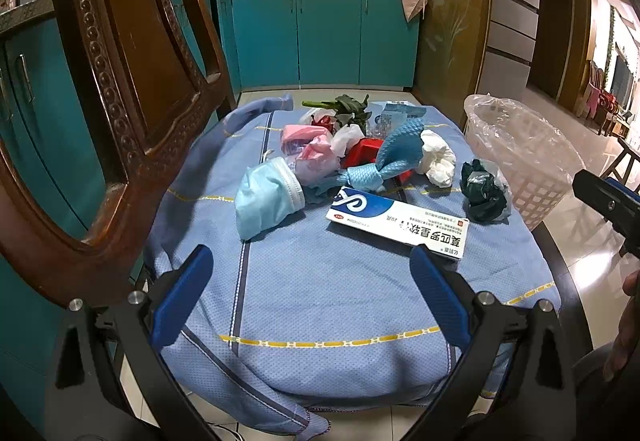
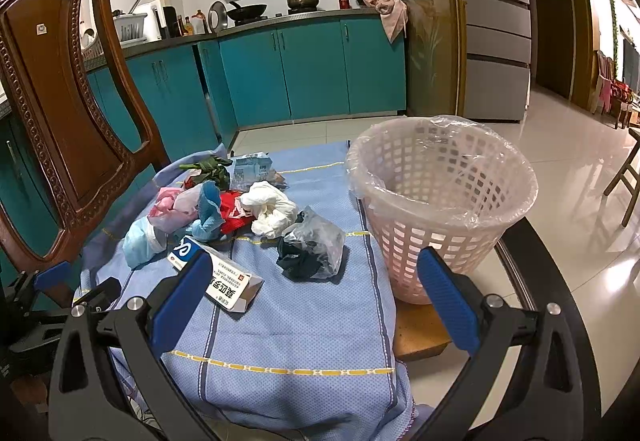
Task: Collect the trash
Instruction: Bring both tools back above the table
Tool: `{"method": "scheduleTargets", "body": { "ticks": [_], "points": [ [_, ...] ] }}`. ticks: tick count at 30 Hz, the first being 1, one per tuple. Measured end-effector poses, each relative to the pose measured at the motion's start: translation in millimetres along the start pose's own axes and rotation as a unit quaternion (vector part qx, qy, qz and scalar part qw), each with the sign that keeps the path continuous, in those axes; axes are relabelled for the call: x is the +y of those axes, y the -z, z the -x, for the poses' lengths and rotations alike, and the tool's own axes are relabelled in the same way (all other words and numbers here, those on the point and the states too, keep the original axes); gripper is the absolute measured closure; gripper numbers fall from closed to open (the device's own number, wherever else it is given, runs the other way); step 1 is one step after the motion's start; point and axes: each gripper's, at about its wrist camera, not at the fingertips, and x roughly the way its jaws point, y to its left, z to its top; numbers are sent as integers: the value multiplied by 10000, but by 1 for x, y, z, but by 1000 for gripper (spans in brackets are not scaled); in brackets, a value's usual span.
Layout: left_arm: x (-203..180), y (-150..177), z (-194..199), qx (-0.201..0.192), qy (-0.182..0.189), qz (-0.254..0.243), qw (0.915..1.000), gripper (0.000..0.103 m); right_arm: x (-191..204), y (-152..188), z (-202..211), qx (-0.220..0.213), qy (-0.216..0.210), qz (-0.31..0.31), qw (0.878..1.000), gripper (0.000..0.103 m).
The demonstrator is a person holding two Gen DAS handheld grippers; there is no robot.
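A heap of trash lies on a blue cloth: a light blue face mask, a white and blue medicine box, a crumpled white tissue, a dark green plastic wad, pink bags and a blue rag. A pink lattice bin with a clear liner stands to the right. My left gripper is open, short of the pile. My right gripper is open, between box and bin.
A carved wooden chair back rises close on the left. Teal kitchen cabinets stand behind, and a fridge to the right. Leafy greens and a blue wrapper lie at the pile's far side. A glossy tiled floor surrounds the table.
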Motion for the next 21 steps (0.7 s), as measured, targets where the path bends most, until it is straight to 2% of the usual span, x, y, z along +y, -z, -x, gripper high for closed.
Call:
{"method": "scheduleTargets", "body": {
  "ticks": [21],
  "points": [
    [5, -1, -6, 28, -89, 30, 10000, 5, 2, 1, -4, 61, 7, 82, 9999, 3]
  ]
}}
